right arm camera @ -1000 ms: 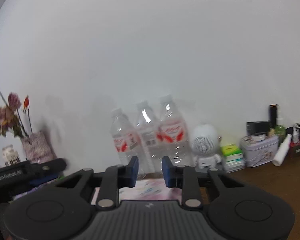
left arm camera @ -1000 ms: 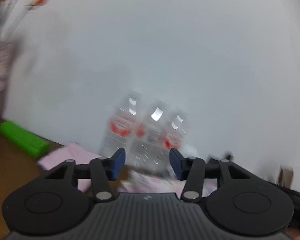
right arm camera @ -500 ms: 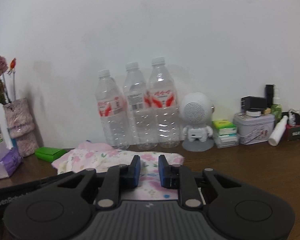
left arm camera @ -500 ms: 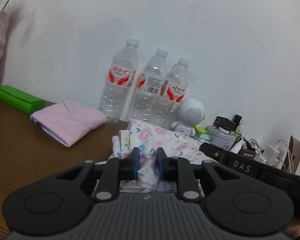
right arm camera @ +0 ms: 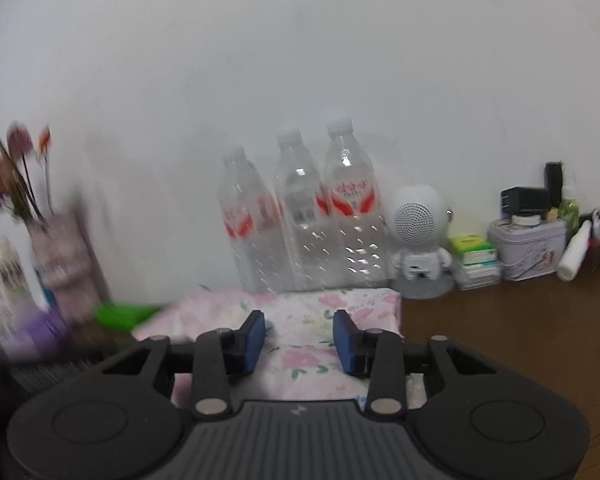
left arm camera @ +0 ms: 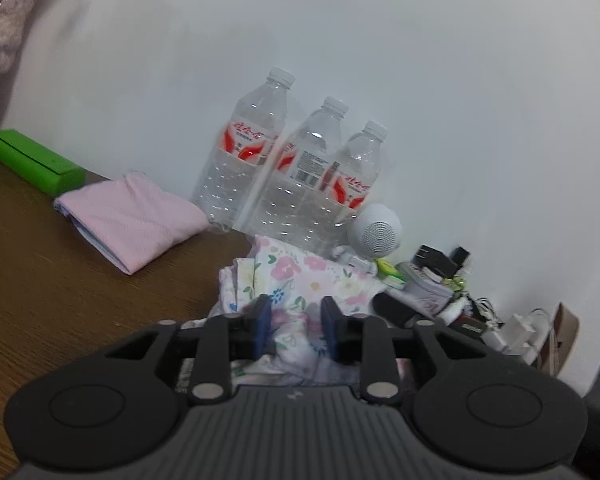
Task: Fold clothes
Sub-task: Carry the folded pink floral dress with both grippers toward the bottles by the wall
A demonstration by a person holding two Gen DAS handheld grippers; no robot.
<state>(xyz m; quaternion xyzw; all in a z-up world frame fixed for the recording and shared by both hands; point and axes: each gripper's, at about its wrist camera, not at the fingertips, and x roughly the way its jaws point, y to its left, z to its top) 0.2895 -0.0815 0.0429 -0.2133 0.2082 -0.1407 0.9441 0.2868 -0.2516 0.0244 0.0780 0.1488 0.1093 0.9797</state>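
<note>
Both grippers have spread their blue pads wider than half a second ago, when they were nearly pinched together. Now the left gripper (left arm camera: 294, 326) has its fingers apart with a bump of the flowery cloth (left arm camera: 300, 280) sitting between them; whether the pads touch it is hard to tell. The right gripper (right arm camera: 300, 338) has its fingers wide apart just above the same cloth (right arm camera: 340, 304) and holds nothing. This cloth lies bunched on the brown tabletop (left arm camera: 40, 280), toward its back edge. Farther left lies a folded pink cloth (left arm camera: 134, 218) and a green box (left arm camera: 34, 162). Against the wall at the back edge stand three water bottles (left arm camera: 296, 176) with red and white labels; the writing is too small to read. Beside them is a round white speaker (right arm camera: 420, 236).
</note>
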